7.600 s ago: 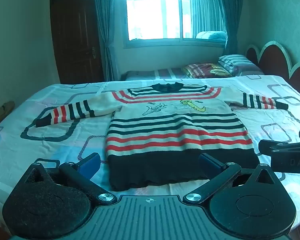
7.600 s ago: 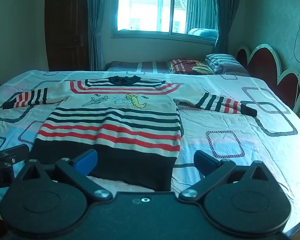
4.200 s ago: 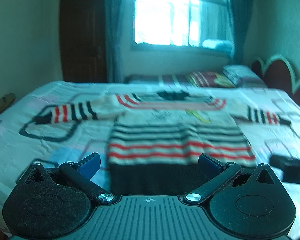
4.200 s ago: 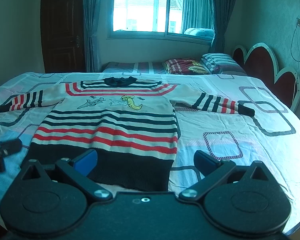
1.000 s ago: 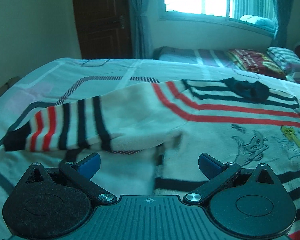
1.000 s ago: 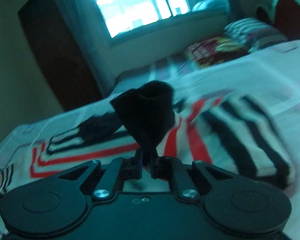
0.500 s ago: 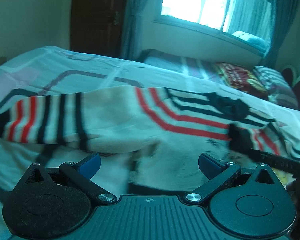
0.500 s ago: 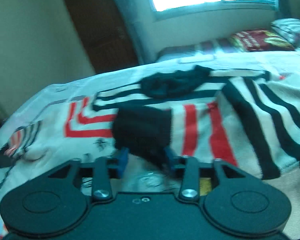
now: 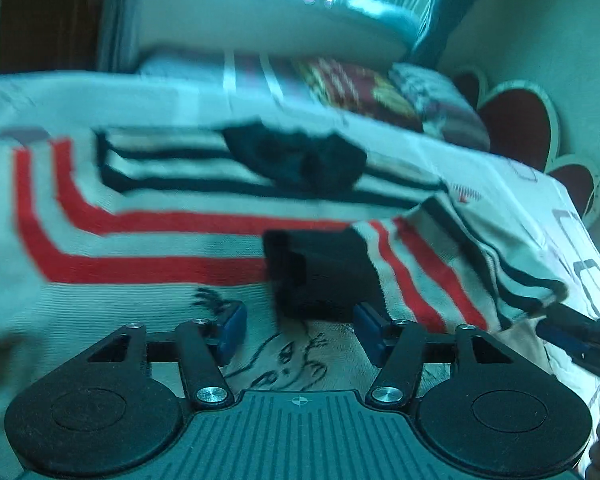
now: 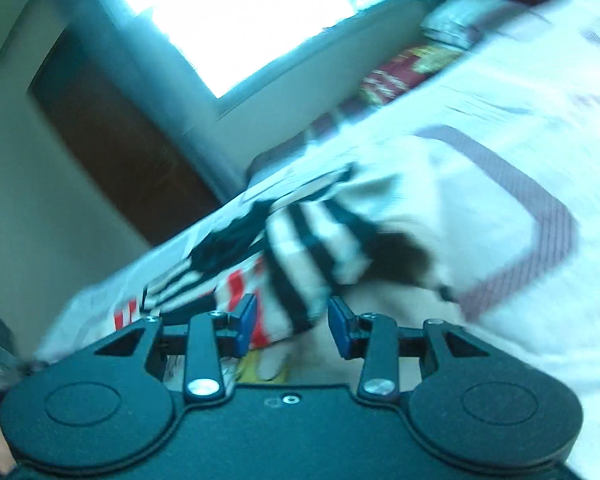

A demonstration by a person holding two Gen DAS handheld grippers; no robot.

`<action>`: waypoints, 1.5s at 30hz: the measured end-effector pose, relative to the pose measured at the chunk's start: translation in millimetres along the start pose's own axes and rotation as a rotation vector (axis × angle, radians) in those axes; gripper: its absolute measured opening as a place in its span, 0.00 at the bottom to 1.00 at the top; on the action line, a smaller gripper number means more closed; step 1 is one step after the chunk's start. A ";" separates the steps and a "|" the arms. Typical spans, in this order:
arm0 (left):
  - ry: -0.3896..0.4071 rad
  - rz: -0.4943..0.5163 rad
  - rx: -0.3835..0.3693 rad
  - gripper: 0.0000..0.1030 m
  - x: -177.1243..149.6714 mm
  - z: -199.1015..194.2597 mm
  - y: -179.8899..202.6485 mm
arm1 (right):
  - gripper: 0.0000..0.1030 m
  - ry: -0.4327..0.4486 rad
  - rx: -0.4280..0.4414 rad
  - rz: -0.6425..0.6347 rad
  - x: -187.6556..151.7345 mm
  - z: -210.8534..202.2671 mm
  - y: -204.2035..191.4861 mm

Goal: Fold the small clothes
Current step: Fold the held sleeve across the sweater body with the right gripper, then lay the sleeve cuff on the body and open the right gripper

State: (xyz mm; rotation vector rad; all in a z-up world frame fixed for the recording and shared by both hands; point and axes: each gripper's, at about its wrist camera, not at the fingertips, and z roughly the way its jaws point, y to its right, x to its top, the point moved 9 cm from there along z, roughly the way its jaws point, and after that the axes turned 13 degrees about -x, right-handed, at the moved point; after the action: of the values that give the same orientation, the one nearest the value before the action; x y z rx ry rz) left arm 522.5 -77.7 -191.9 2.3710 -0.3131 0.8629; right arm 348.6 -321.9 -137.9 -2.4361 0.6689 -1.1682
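A small striped sweater (image 9: 160, 240) in cream, red and black lies flat on the bed, its dark collar (image 9: 296, 156) toward the pillows. Its right sleeve (image 9: 432, 264) is folded across the chest, the black cuff (image 9: 324, 268) lying near the middle. My left gripper (image 9: 298, 330) is open, its blue pads either side of the cuff, low over the chest. My right gripper (image 10: 292, 324) is open, its jaws partly spread beside the folded sleeve (image 10: 312, 256); it also shows at the right edge of the left wrist view (image 9: 580, 340). Both views are blurred.
The bed has a white sheet (image 10: 500, 216) with rectangle prints. Pillows (image 9: 380, 92) and a scalloped red headboard (image 9: 516, 120) stand at the far end. A window (image 10: 236, 12) and a dark door (image 10: 120, 140) are beyond the bed.
My right gripper has let go of the sleeve cuff and opened, leaving the sleeve folded over the chest. My left gripper has swung right toward the cuff and narrowed its opening.
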 end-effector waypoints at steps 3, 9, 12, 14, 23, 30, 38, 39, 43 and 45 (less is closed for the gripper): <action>0.004 -0.004 -0.037 0.58 11.6 16.5 6.6 | 0.42 -0.012 0.044 0.128 7.5 -3.2 23.6; 0.020 0.053 -0.029 0.09 28.5 19.6 13.0 | 0.45 -0.029 0.138 0.383 19.3 -1.7 53.6; 0.108 0.068 -0.028 0.09 46.2 -14.6 13.8 | 0.47 -0.060 0.176 0.450 17.5 -2.4 60.6; 0.124 0.084 -0.003 0.09 47.4 -29.0 6.1 | 0.49 -0.089 0.200 0.526 13.1 0.6 67.5; 0.040 0.029 0.073 0.09 14.2 -19.0 -39.0 | 0.35 -0.135 0.156 0.632 8.2 25.6 79.1; 0.042 0.090 0.152 0.09 11.2 -17.4 -36.3 | 0.08 -0.102 -0.067 0.305 6.6 20.6 69.1; 0.041 0.092 0.138 0.09 13.9 -16.2 -38.2 | 0.24 0.026 0.020 0.081 47.6 -15.7 66.4; 0.040 0.090 0.134 0.09 14.3 -16.2 -38.7 | 0.26 0.022 0.027 0.062 60.3 -4.4 68.1; 0.052 0.071 0.105 0.09 12.3 -16.9 -41.2 | 0.39 -0.013 0.033 -0.004 93.1 47.3 69.1; 0.057 0.075 0.104 0.09 10.8 -16.0 -41.4 | 0.39 -0.042 0.039 -0.011 100.9 71.7 67.4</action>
State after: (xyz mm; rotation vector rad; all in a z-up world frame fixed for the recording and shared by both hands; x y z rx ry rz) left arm 539.2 -35.3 -193.6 2.4385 -0.3438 1.0023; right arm 443.3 -425.4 -151.1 -2.4278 0.6149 -1.1202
